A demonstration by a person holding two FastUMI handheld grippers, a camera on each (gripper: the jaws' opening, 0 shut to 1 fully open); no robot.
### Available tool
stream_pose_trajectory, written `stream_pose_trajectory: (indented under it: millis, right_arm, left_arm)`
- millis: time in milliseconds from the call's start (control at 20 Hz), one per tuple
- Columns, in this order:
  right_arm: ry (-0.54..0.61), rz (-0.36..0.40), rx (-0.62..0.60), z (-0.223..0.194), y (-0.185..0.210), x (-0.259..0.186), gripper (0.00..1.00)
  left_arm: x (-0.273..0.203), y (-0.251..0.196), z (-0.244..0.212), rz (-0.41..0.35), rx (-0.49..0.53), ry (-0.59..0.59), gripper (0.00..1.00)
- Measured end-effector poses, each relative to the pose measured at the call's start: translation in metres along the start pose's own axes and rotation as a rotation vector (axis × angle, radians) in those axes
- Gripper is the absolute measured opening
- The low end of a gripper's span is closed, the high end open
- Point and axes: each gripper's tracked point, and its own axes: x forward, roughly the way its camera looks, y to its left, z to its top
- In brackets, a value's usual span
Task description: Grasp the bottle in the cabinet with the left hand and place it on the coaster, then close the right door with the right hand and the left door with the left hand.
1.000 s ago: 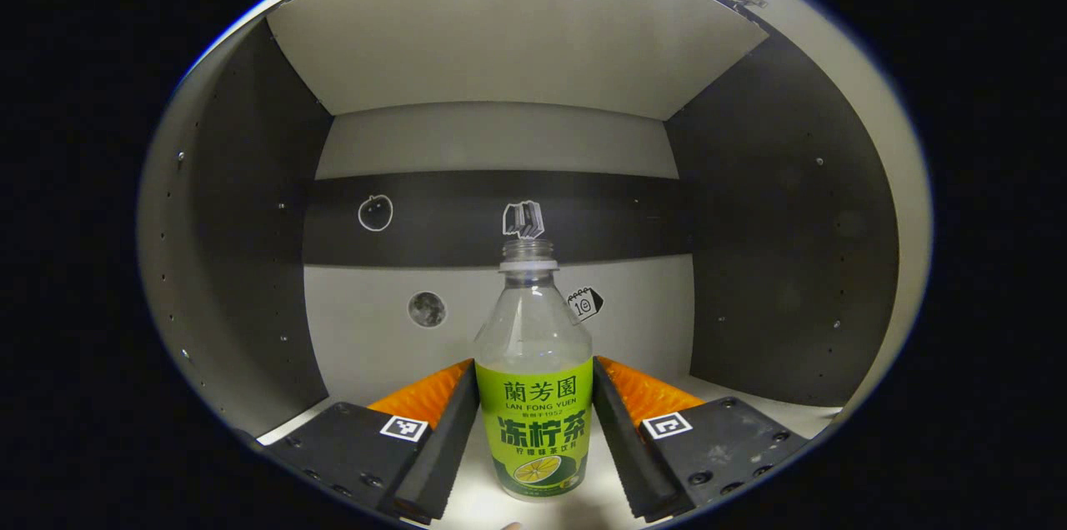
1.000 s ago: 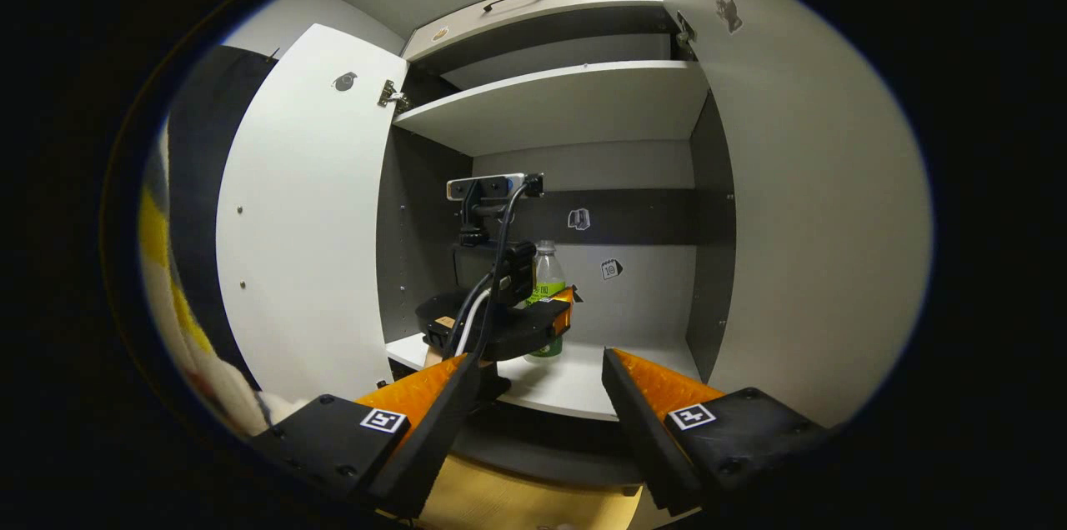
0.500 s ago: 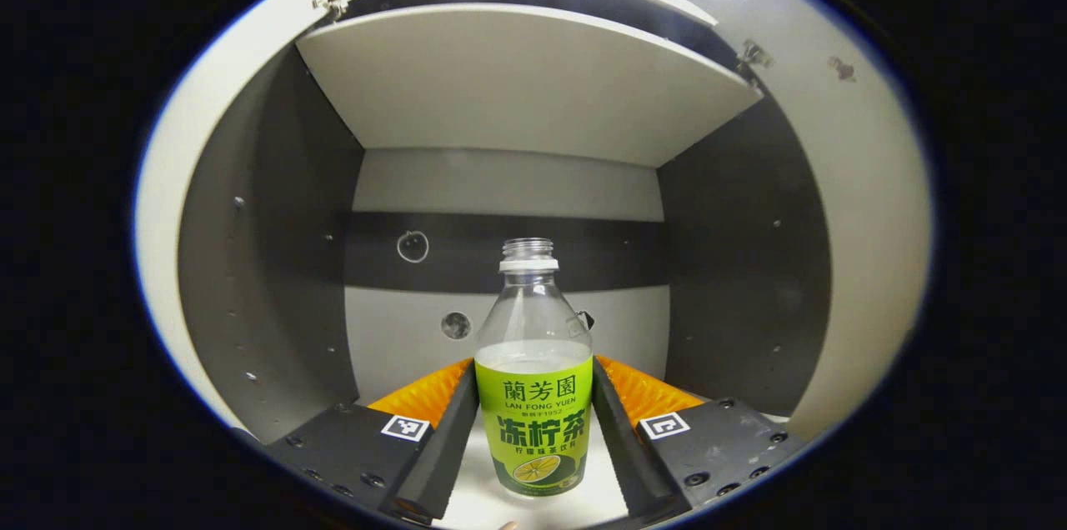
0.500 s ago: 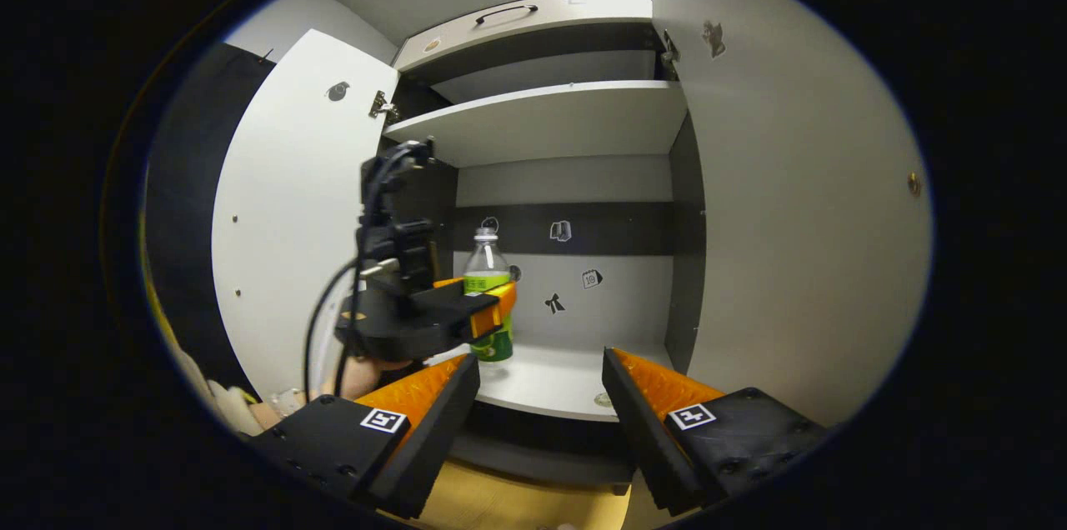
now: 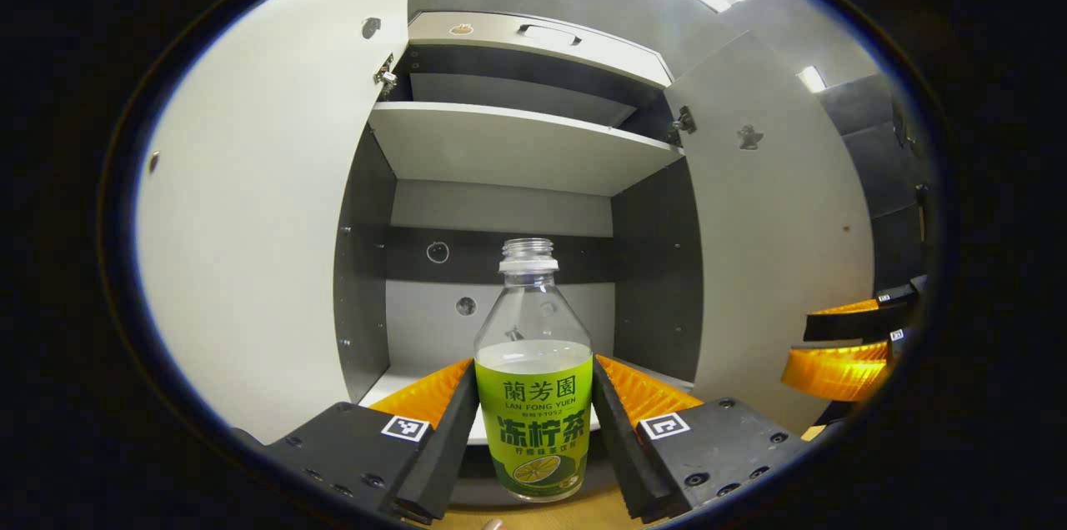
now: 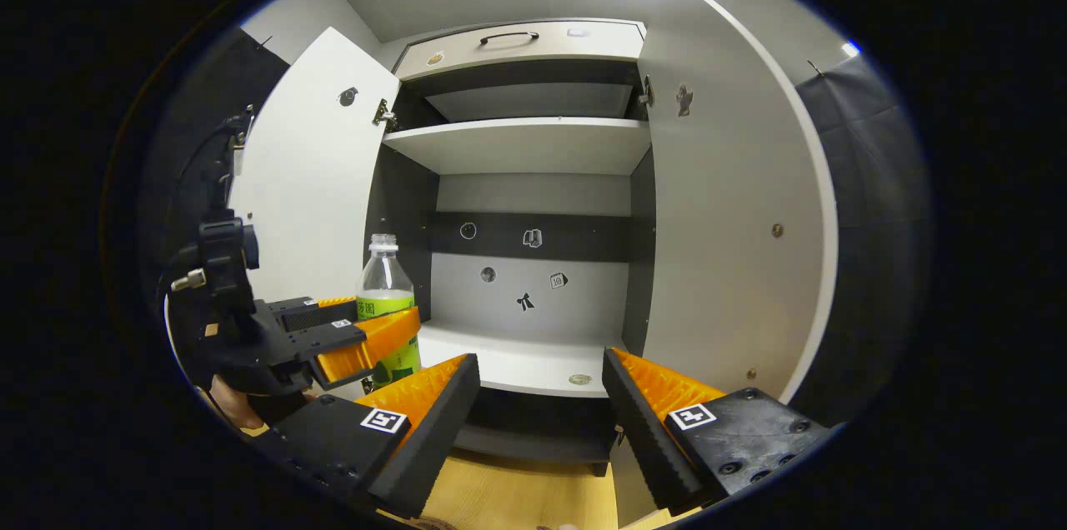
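Observation:
The clear bottle [image 5: 534,397] with a green label and no cap is held upright in my left gripper [image 5: 533,422], whose two fingers press on its label. It hangs in front of the open cabinet [image 5: 517,155], outside the lower shelf. In the right gripper view the same bottle [image 6: 385,297] and left gripper [image 6: 354,338] are at the left, in front of the left door [image 6: 308,188]. My right gripper [image 6: 540,413] stands open with nothing between its fingers, facing the cabinet opening. The right door [image 6: 733,230] is swung wide open.
The cabinet's lower shelf [image 6: 521,363] carries a small round thing [image 6: 579,379] near its front edge. A drawer with a handle [image 6: 508,37] sits above the upper shelf [image 6: 525,145]. A wooden tabletop [image 6: 517,497] lies below. A hand [image 6: 233,405] holds the left gripper.
My left gripper has pulled back out of the cabinet with the bottle in it, moving left in the right gripper view. The right gripper has also backed away a little.

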Motion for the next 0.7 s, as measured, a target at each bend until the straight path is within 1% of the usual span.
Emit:
stream_pose_trajectory:
  millis: [150, 300, 400, 550, 700]
  right_arm:
    - [-0.011, -0.049, -0.031, 0.001, 0.002, -0.031, 0.98]
    - [-0.014, -0.059, 0.010, -0.003, 0.007, -0.048, 0.98]
    - [-0.027, -0.059, 0.011, -0.007, 0.004, -0.052, 0.98]
    - [-0.046, -0.046, 0.001, -0.019, -0.005, -0.051, 0.98]
    - [0.003, -0.028, 0.027, -0.052, -0.013, -0.049, 0.98]
  left_arm:
    - [-0.045, -0.015, -0.035, -0.029, -0.040, 0.026, 0.77]
    - [-0.082, -0.029, -0.071, -0.026, -0.056, 0.035, 0.77]
    - [-0.102, -0.044, -0.097, -0.032, -0.044, 0.031, 0.77]
    - [-0.128, -0.059, -0.137, 0.000, -0.007, 0.049, 0.77]
    - [-0.145, -0.074, -0.180, 0.035, -0.026, 0.092, 0.77]
